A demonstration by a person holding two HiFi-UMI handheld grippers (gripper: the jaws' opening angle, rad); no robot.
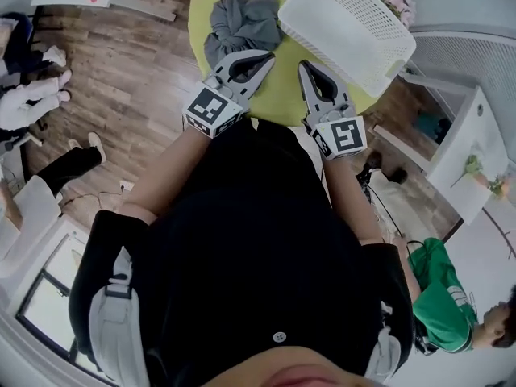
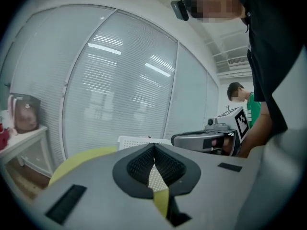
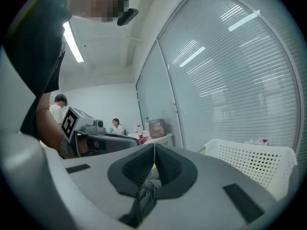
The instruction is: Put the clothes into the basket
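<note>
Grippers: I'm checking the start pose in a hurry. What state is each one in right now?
Left gripper: closed, holding nothing.
Right gripper: closed, holding nothing.

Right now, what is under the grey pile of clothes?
The grey clothes lie crumpled on the yellow-green table, beside the white basket. Only bare table shows around the heap; anything beneath its folds is covered.

Bright even indoor light, ceiling strip lamp (image 3: 73, 41) glowing, fisheye bending, dark corners
</note>
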